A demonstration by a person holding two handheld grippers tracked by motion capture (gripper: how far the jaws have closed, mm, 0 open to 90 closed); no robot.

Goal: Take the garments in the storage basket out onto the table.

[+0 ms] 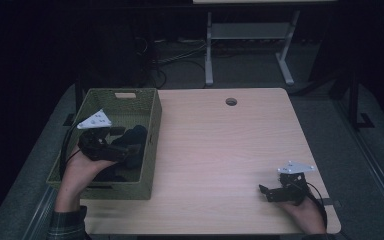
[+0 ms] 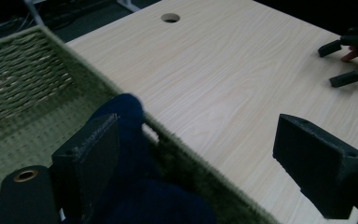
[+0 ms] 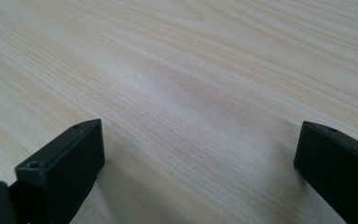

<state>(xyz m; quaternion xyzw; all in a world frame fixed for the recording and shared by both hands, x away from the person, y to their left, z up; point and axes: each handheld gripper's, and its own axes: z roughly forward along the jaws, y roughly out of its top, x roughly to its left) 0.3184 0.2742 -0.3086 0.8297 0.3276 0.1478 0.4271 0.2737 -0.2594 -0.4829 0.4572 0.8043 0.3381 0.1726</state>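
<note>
We hold the left gripper (image 1: 122, 150), jaws wide, over dark cloth (image 2: 135, 154) in the green basket (image 1: 152, 145), likely just dropped or about to be grasped, while our right gripper (image 1: 266, 192) rests wide and empty on the table (image 1: 220, 150).

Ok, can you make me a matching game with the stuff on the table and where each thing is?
Things:
1. green woven basket
2. dark blue cloth
3. round hole
4. right claw

Places or states:
A. open, low over bare wood at the near right corner
B. in the tabletop, near the far edge
C. at the left end of the table
D. inside the basket, bunched against its wall by the open left claw

Pairs: 1-C, 2-D, 3-B, 4-A
</note>
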